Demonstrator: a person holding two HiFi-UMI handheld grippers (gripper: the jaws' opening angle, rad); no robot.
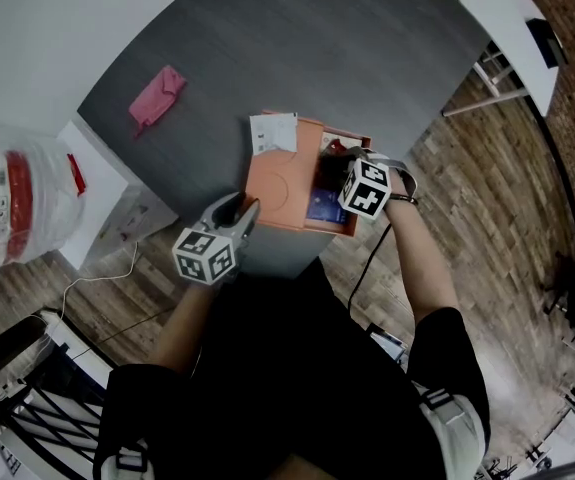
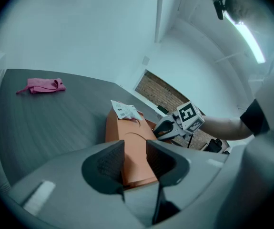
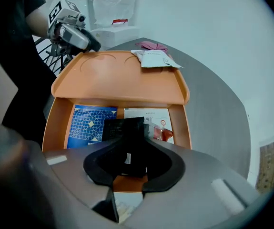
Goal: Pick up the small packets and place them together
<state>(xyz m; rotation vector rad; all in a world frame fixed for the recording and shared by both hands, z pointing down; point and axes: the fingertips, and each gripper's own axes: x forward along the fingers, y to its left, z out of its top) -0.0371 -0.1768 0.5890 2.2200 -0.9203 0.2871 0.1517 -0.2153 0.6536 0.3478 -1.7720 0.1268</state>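
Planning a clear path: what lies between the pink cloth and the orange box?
Nothing: bare grey tabletop between pink cloth and orange box, shown in the head view.

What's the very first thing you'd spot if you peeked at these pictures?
The bright orange box with its lid flipped open, at the near edge of the dark grey table. The left gripper has its jaws clamped on the lid's edge, while the right gripper reaches down into the box with its jaws on a black packet, beside a blue packet. Far off on the table lies a pink cloth.
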